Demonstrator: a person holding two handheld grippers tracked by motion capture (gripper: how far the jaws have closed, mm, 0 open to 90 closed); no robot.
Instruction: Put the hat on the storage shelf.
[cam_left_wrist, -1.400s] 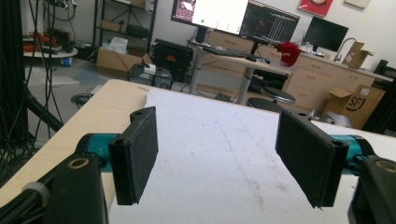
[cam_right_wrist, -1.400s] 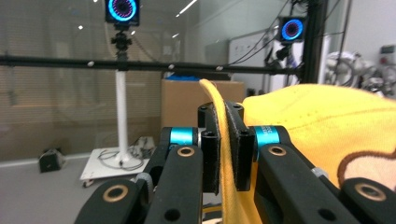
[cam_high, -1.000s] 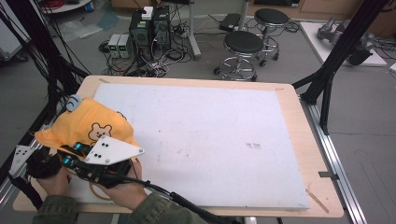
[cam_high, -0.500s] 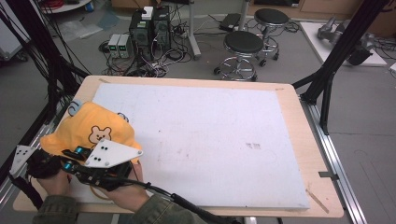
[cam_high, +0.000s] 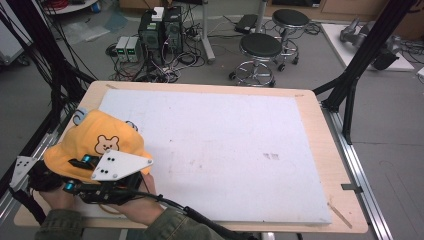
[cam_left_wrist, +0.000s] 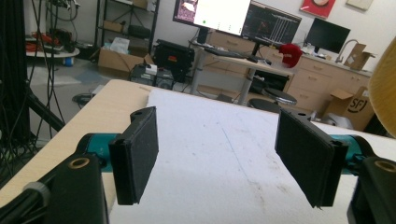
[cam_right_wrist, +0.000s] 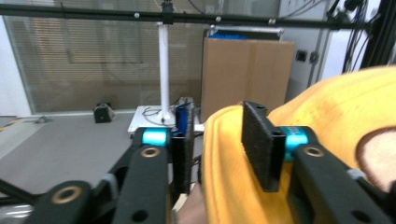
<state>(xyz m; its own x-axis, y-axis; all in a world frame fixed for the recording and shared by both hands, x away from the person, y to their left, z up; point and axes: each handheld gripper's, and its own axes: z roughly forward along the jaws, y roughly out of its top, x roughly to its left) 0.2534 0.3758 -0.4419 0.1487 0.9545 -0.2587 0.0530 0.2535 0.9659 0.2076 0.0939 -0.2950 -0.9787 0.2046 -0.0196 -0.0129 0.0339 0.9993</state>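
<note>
Yellow hat brim sits between the right claw's jaws, which have just been opening; pads look clear of it. Left claw beside it gapes wide, empty, over the white mat. Worktop stretches beyond.

Left gripper fingers wide apart; right gripper fingers just parting, both low.

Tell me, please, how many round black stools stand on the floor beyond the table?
2: one stool just past the table's far edge, the other stool farther back and to its right. More may be hidden out of frame.
</note>
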